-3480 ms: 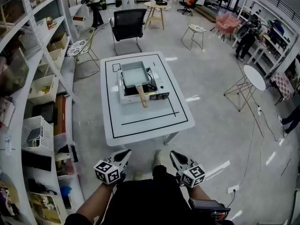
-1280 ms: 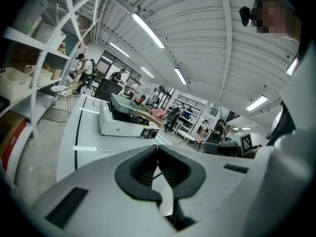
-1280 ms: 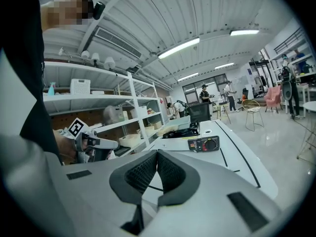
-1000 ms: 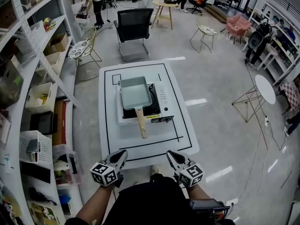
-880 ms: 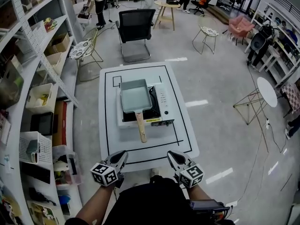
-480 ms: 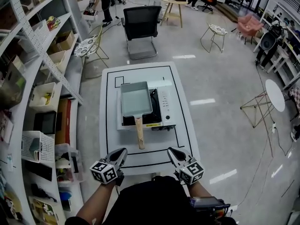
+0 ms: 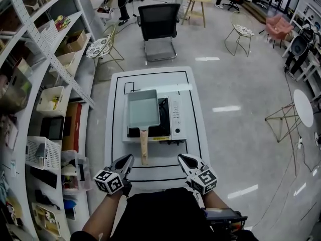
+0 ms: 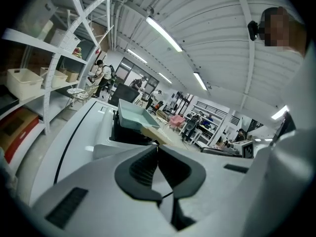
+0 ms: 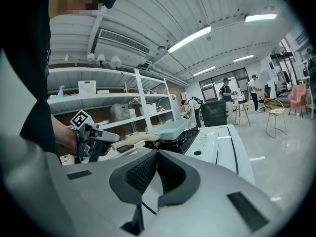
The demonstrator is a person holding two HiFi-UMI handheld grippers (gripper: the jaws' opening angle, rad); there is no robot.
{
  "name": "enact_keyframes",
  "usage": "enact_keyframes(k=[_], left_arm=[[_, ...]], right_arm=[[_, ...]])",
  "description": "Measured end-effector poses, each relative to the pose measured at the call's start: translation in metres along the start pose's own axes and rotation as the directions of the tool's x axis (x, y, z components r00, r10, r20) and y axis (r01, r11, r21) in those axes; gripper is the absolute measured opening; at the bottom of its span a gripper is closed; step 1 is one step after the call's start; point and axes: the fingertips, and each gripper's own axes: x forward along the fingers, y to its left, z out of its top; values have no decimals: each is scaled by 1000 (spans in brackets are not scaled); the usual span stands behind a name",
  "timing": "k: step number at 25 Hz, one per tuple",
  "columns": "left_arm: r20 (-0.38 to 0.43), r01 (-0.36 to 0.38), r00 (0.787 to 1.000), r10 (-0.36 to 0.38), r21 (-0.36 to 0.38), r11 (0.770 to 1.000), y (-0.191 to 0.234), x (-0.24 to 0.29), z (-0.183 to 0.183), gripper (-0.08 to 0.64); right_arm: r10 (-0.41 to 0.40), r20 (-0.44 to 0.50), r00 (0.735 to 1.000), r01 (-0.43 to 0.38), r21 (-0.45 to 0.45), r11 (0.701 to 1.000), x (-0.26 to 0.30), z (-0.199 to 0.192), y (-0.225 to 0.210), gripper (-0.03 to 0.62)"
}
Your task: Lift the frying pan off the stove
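A rectangular pale-green frying pan (image 7: 143, 108) sits on a portable stove (image 7: 173, 119) on the white table (image 7: 118, 149); its wooden handle (image 7: 144, 147) points toward me. The left gripper (image 7: 126, 160) hovers just near of the handle's end, shut and empty. My right gripper (image 7: 183, 159) hangs shut over the table's near edge, right of the handle. In the left gripper view the pan (image 8: 134, 119) and handle (image 8: 157, 134) lie straight ahead of the jaw tips (image 8: 157, 146). Pan (image 9: 171, 128), handle (image 9: 129, 139) and the other gripper (image 9: 91, 137) show in the right gripper view.
Shelving (image 7: 45, 84) packed with boxes and bins runs along the left of the table. A black office chair (image 7: 158, 21) stands beyond the table's far end, with more chairs and a small round table (image 7: 304, 104) to the right. People stand far back.
I have walked up to the table: pan and stove now lie closer, with both grippers over the table's near edge. Both grippers stay shut.
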Motion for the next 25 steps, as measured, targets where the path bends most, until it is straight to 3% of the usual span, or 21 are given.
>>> enact_keyframes(k=[16, 25], left_arm=[[26, -47, 999, 46, 5, 999, -5, 0, 14, 10], [1, 3, 1000, -3, 7, 1000, 3, 12, 25, 11]], right_arm=[[39, 9, 999, -40, 56, 998, 9, -1, -18, 25], [-39, 19, 999, 37, 91, 995, 7, 1, -26, 25]])
